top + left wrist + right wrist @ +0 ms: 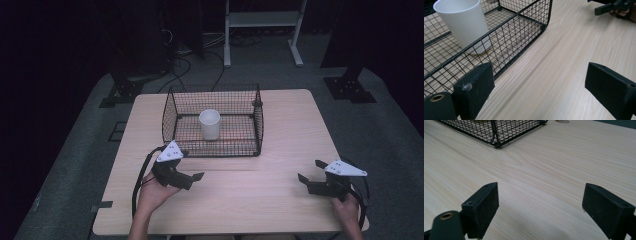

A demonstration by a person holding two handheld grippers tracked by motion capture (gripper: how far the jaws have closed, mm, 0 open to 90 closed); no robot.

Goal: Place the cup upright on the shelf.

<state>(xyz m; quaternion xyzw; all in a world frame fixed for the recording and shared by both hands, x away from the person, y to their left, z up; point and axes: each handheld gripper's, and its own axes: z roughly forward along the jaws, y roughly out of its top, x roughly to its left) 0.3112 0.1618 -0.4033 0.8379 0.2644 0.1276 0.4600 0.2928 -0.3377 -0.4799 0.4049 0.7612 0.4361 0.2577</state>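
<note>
1. Work surface: a light wood-grain table [280, 150] carries one black wire basket [212, 120] at its far centre.
2. Cup position: a white cup [209, 124] stands upright on the basket floor, near the middle, clear of all four walls. In the left gripper view the cup [464, 23] sits behind the basket's near wire wall [506, 37].
3. Left gripper [187, 177]: held in the person's left hand [155, 192], just in front of the basket's near left corner, not touching it. Its jaws stand wide apart with only bare table between them. In its own view the left gripper [539, 87] has one jaw close beside the basket's near wall.
4. Right gripper [309, 172]: held in the person's right hand [350, 210] near the table's right front edge, well apart from the basket. Its jaws are spread wide; nothing lies between them. In its own view the right gripper [540, 206] looks across bare tabletop toward a corner of the basket [496, 131].
5. Contact status: neither gripper touches the cup or the basket.
</note>
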